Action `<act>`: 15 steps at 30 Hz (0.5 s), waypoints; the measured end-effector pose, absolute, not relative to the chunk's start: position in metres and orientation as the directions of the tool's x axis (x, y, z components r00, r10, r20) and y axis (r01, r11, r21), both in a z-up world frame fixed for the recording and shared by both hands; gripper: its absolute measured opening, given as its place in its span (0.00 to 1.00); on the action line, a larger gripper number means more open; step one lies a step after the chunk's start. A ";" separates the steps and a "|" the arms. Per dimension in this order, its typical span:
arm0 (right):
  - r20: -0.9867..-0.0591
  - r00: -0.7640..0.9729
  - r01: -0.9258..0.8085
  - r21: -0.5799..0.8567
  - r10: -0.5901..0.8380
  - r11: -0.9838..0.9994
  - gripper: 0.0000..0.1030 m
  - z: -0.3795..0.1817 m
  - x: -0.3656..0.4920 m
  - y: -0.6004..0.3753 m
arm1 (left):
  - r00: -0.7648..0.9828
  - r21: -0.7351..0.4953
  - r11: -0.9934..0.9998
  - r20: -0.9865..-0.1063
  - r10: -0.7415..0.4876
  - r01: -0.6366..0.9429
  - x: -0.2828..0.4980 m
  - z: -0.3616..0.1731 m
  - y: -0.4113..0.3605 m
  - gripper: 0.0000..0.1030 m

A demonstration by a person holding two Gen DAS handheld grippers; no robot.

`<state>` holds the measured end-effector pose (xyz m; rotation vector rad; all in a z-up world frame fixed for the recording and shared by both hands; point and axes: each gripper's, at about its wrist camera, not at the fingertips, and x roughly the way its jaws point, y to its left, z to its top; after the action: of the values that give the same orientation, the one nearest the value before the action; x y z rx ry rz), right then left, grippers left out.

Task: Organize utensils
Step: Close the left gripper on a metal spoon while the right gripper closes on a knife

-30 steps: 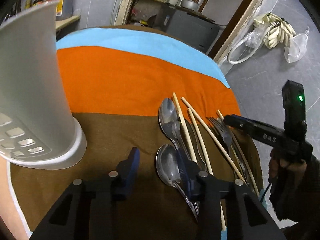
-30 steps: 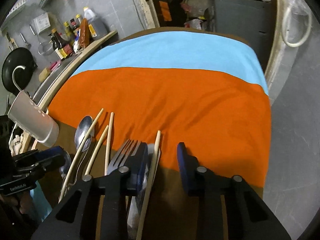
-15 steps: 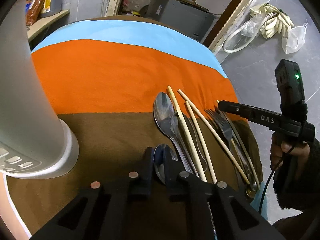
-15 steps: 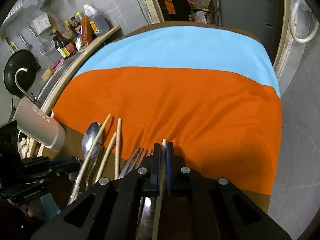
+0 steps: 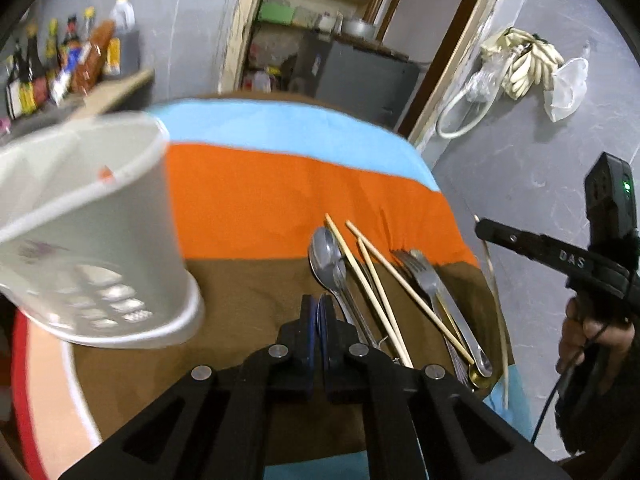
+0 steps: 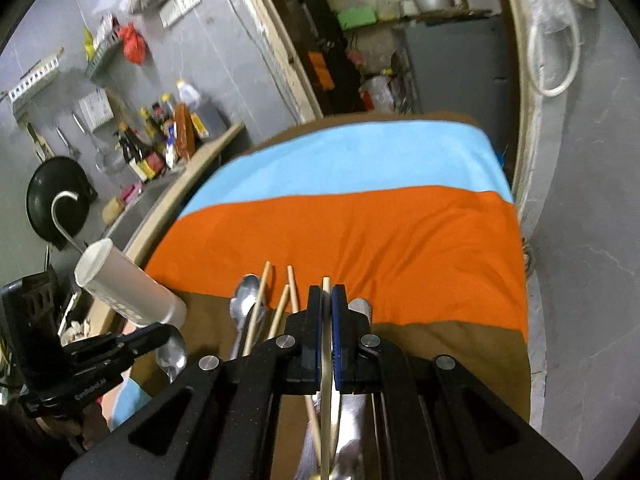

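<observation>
Both lifted: right hand-held gripper (image 6: pixel 327 308) pinches a chopstick (image 6: pixel 326 283); left hand-held gripper (image 5: pixel 319 316) clamps a spoon (image 6: pixel 172 354).

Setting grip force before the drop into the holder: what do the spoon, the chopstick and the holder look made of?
The spoon in the left gripper looks like polished metal, probably steel: grey and mirror-shiny. The chopstick in the right gripper looks like bare wood or bamboo: pale tan, matte. The holder looks like matte white plastic with moulded slots near its base.
</observation>
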<state>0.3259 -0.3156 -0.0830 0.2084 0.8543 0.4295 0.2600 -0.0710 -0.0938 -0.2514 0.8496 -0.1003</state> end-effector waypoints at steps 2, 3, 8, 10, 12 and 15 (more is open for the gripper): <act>-0.664 0.614 -0.250 0.351 0.428 0.902 0.04 -0.075 0.312 -0.317 | 0.688 -0.236 0.972 -0.705 -0.172 0.001 0.252 -0.081 -0.069 0.03; -0.653 0.628 -0.239 0.356 0.423 0.903 0.04 -0.072 0.306 -0.318 | 0.702 -0.226 0.974 -0.692 -0.167 0.009 0.248 -0.075 -0.067 0.03; -0.577 0.709 -0.228 0.359 0.406 0.905 0.04 -0.045 0.270 -0.314 | 0.757 -0.203 0.978 -0.633 -0.163 0.041 0.230 -0.043 -0.048 0.03; -0.539 0.742 -0.228 0.358 0.400 0.905 0.04 -0.031 0.260 -0.306 | 0.775 -0.205 0.978 -0.610 -0.164 0.045 0.223 -0.029 -0.037 0.03; -0.496 0.770 -0.234 0.365 0.401 0.901 0.04 -0.014 0.254 -0.296 | 0.794 -0.204 0.978 -0.585 -0.163 0.050 0.216 -0.014 -0.023 0.03; -0.433 0.801 -0.261 0.368 0.413 0.893 0.04 0.010 0.248 -0.274 | 0.818 -0.217 0.975 -0.551 -0.165 0.050 0.207 0.010 0.003 0.03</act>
<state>0.2478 -0.2740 0.0103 0.2989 0.5295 0.3670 0.2072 0.0028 0.0102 -0.1970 0.6025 -0.1156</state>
